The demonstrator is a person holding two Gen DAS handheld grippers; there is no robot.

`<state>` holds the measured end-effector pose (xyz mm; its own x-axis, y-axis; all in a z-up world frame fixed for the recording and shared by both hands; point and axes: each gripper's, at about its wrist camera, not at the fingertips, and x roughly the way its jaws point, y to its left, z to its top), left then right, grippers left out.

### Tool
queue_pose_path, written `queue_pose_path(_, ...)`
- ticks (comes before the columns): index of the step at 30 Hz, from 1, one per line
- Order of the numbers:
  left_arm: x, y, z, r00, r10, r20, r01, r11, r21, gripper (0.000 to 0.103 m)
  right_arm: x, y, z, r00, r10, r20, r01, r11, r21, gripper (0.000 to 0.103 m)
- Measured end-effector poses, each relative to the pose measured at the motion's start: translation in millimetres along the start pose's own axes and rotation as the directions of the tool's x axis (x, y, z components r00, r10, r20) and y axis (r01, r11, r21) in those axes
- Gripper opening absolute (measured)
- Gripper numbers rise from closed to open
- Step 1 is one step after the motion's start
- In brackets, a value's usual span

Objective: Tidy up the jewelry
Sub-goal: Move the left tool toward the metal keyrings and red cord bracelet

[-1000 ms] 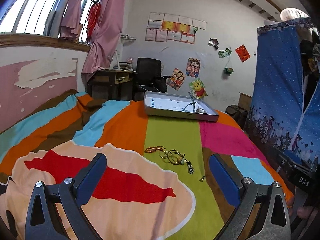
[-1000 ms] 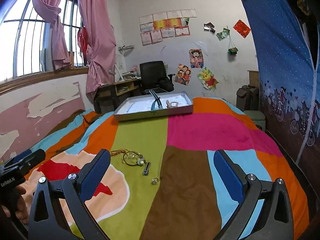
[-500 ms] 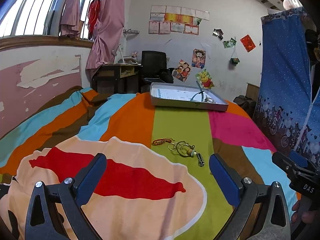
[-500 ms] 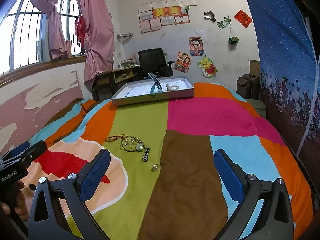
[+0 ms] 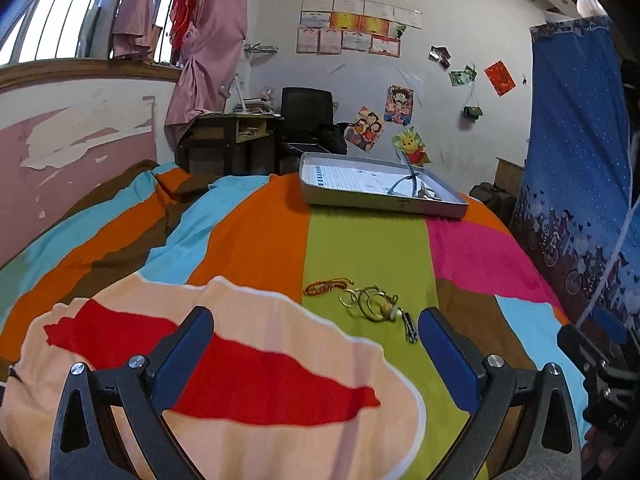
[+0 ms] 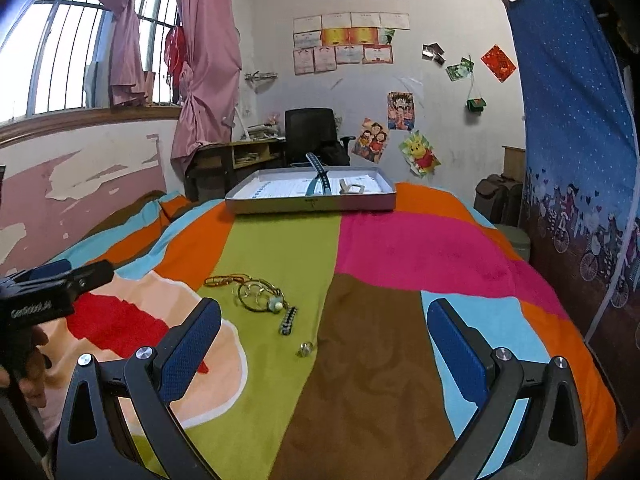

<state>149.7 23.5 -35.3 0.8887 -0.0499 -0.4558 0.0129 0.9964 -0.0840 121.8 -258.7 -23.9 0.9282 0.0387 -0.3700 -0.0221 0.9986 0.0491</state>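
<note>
Both views edge closer to the jewelry pile (image 5: 362,302) since earlier. My left gripper (image 5: 316,344) and right gripper (image 6: 324,340) gape empty; tray (image 6: 312,202) at 12 o'clock.

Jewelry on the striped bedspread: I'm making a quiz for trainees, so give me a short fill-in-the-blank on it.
1. The loose gold wire hoops lie on the ___ stripe.
2. The shallow grey metal tray sits at the bedspread's ___ end.
3. Both tools, left tool and right tool, have jaws ___.

Missing: green; far; open

1 tray (image 6: 312,202), 2 tools (image 6: 320,344)
</note>
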Motion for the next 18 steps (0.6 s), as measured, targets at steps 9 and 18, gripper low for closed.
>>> queue_pose_path(9, 58.0, -7.4, 0.7, 1.0, -0.016, -0.022, 0.017, 0.999, 0.05, 0.103, 45.0, -12.1, 22.6, 1.0, 0.002, 0.02, -0.002, 1.0, -0.016, 0.102)
queue_pose_path(18, 120.7, -7.6, 0.1, 0.998, -0.052, -0.021, 0.053, 0.998, 0.03, 0.103, 107.7, -13.7, 24.2, 0.999, 0.037, -0.019, -0.037, 0.999, -0.017, 0.102)
